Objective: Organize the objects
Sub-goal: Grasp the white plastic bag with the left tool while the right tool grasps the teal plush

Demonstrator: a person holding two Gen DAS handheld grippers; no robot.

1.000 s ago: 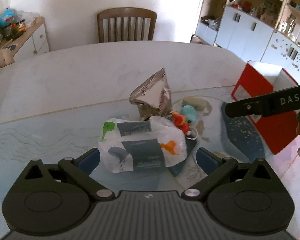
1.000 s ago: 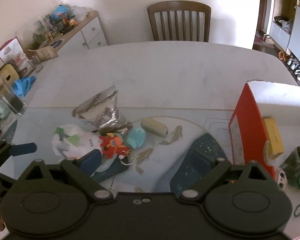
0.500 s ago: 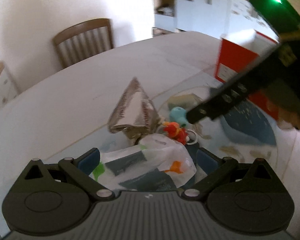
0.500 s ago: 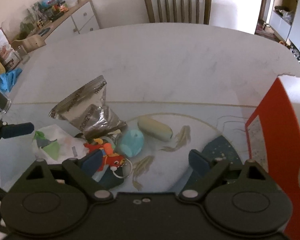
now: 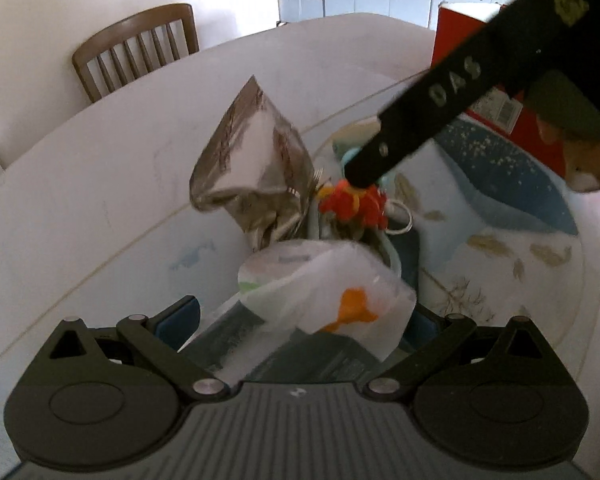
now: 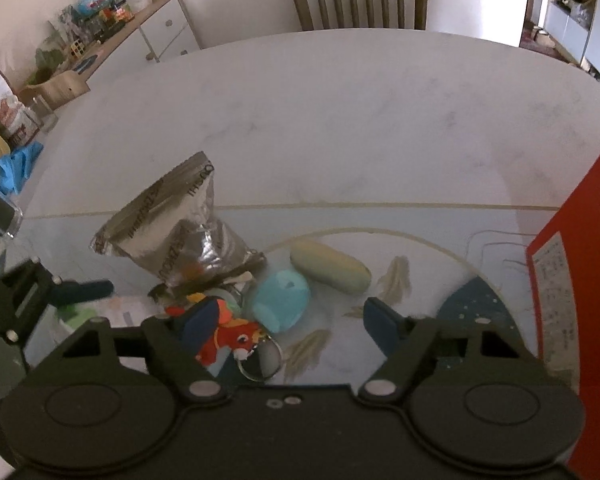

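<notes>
Two hand-held grippers converge on a cluttered table (image 6: 340, 120): the left gripper (image 5: 304, 320) straddles a white plastic bag (image 5: 324, 292) with orange print, jaws spread wide of it; the right gripper (image 6: 288, 320), jaws just narrowing yet still apart, brackets a red plush keyring (image 6: 228, 340), with a crumpled silver foil pouch (image 6: 180, 232) behind, then a round turquoise case (image 6: 280, 300) and a pale yellow capsule-shaped case (image 6: 332, 266)

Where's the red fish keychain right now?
In the right wrist view the red fish keychain lies low and left of centre, just in front of the silver foil bag and beside the light blue pouch.
</notes>
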